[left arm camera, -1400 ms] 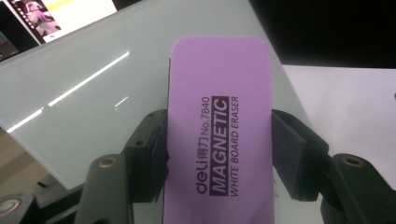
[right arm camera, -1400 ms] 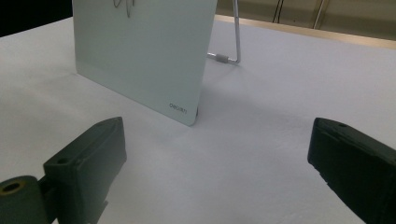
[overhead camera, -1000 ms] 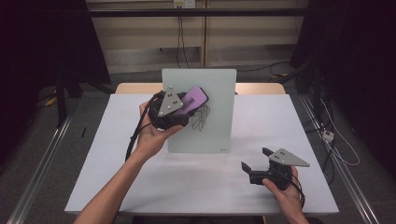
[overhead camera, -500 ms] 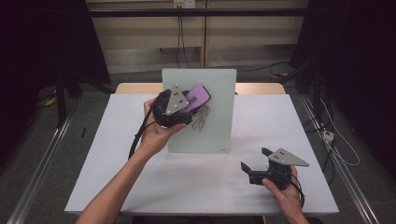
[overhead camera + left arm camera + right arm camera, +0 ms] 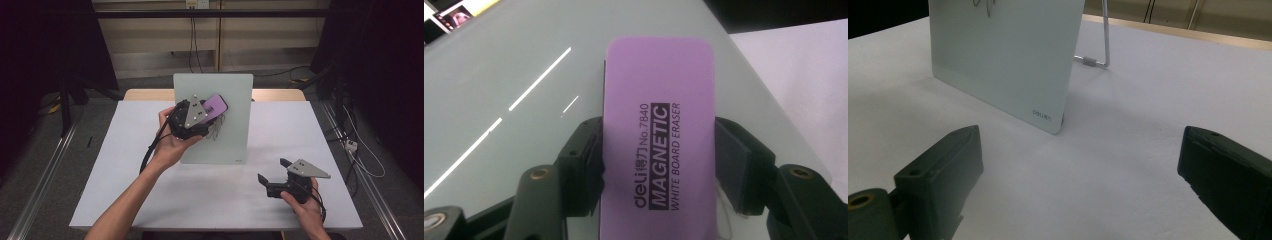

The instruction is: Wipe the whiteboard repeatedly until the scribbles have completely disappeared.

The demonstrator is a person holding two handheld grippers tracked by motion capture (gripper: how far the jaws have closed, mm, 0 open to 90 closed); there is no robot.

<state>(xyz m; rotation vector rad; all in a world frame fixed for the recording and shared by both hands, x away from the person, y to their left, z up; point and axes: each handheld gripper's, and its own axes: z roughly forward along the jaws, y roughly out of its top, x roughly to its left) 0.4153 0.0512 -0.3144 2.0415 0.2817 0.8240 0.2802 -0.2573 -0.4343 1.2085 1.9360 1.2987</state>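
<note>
A pale glass whiteboard (image 5: 227,107) leans upright on its wire stand in the middle of the white table (image 5: 125,165). My left gripper (image 5: 210,111) is shut on a purple magnetic whiteboard eraser (image 5: 216,105) and holds it against the board's upper left part, over dark scribbles (image 5: 216,131). In the left gripper view the eraser (image 5: 659,145) sits between the two black pads (image 5: 730,165), its label reading lengthwise. My right gripper (image 5: 272,172) rests low on the table at the front right, jaws wide apart and empty (image 5: 1078,170). The board's lower corner (image 5: 1048,117) stands ahead of it.
The board's metal stand leg (image 5: 1098,60) sticks out behind it. A wooden table edge (image 5: 280,94) runs along the back. Cables (image 5: 357,150) lie on the floor to the right. Dark curtains flank both sides.
The left gripper with the eraser has shifted slightly up and to the right across the board. The right gripper has stayed put.
</note>
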